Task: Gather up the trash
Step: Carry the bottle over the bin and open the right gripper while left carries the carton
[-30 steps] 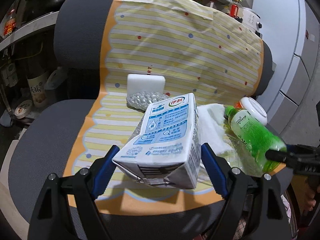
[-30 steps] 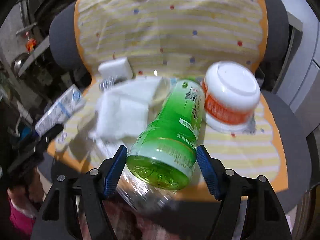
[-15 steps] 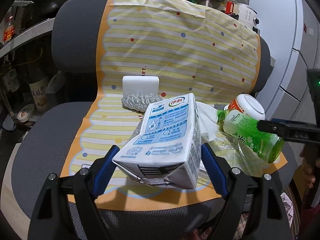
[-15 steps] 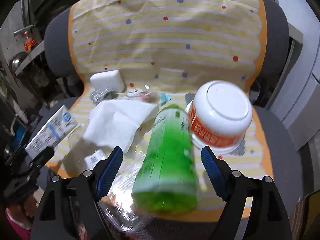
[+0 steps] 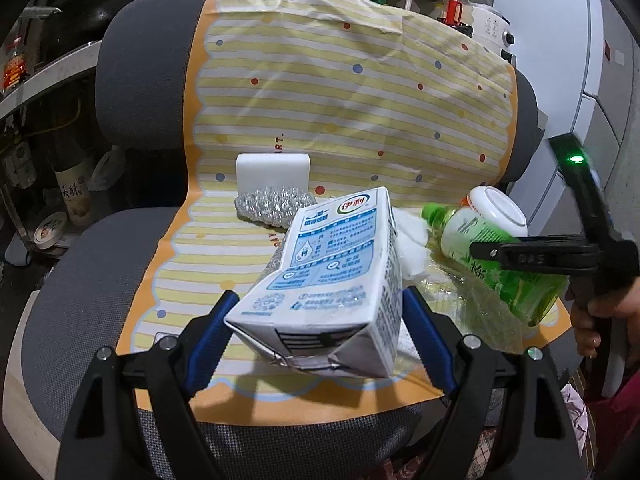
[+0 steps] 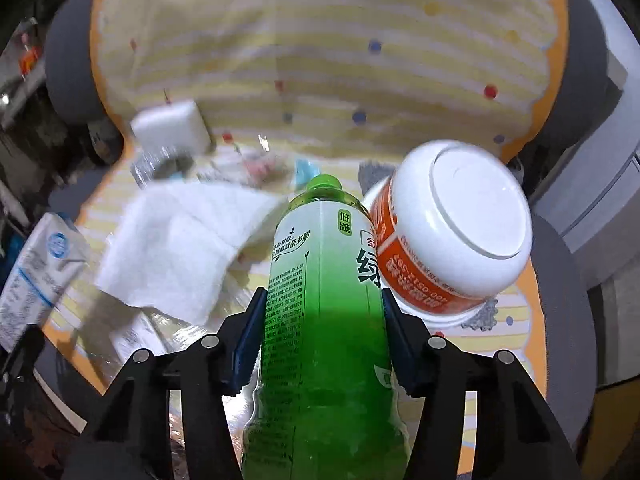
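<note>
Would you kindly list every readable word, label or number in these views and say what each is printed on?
"伊利": logo on the milk carton; its finer print is too small to read.
"低糖": on the green tea bottle; the small print is unreadable.
"400": upside down on the orange-banded bowl; the remaining digits are blurred.
"RT.": on the striped sheet.

Hidden, cut off and blurred parts

The green bottle [image 6: 324, 320] runs out of the bottom edge in the right wrist view, so its base is not seen. The white tissue [image 6: 180, 248] and small scraps behind it are blurred there. In the left wrist view the milk carton [image 5: 332, 280] hides most of the tissue, and the bottle covers part of the white and orange bowl [image 5: 500, 212].
</note>
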Motion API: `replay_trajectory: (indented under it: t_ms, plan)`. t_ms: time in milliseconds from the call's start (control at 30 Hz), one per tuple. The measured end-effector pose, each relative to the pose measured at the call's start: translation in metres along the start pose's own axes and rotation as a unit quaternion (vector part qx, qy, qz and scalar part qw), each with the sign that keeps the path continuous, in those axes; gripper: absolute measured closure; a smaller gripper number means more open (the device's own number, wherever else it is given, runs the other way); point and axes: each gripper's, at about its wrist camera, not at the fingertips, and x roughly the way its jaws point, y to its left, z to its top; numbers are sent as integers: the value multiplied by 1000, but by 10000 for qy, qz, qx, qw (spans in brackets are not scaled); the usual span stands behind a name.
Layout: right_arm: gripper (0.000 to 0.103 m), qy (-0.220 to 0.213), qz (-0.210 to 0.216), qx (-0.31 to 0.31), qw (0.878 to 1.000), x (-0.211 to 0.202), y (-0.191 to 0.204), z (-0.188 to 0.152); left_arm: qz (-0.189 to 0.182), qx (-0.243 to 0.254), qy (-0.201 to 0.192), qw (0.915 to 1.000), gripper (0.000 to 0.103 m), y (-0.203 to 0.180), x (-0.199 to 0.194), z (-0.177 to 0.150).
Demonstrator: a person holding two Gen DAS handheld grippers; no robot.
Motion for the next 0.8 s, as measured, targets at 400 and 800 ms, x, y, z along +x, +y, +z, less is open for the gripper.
replay_trajectory:
  t_ms: [400, 800]
  plan:
    - [47, -1815, 35, 763, 9804, -158, -56, -63, -965, 740, -588, 9908, 23, -104, -40, 11]
    - [47, -2227, -1430, 2155, 9400, -268, -168, -216, -2711, 2042, -227, 9404, 23, -272, -55, -48]
